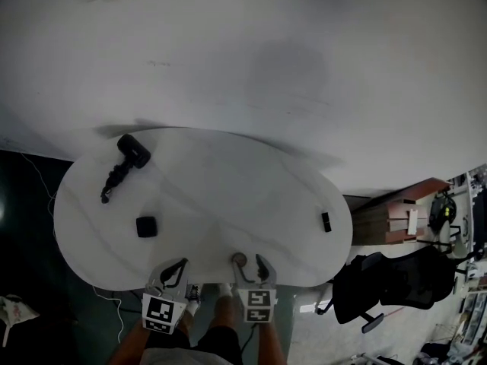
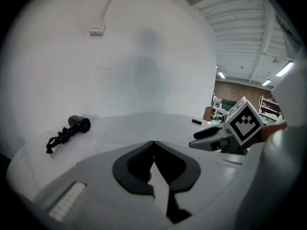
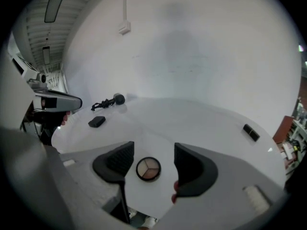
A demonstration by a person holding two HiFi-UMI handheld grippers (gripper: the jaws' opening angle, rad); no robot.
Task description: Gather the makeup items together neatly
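A round eyeshadow palette (image 3: 148,168) with three tan shades lies near the white oval table's (image 1: 228,188) front edge. My right gripper (image 3: 153,148) hangs open above it, one jaw to each side, touching nothing. In the head view the palette (image 1: 239,260) sits just left of the right gripper (image 1: 253,269). My left gripper (image 2: 153,143) is shut and empty, its tips meeting; it hovers at the front edge (image 1: 173,271). A black square compact (image 1: 146,226) lies left of centre. A small black tube (image 1: 326,221) lies far right.
A black barrel-shaped device with a coiled cord (image 1: 131,152) lies at the table's far left. A black office chair (image 1: 365,287) and a wooden shelf (image 1: 396,213) stand right of the table. A white wall (image 1: 289,59) runs behind it.
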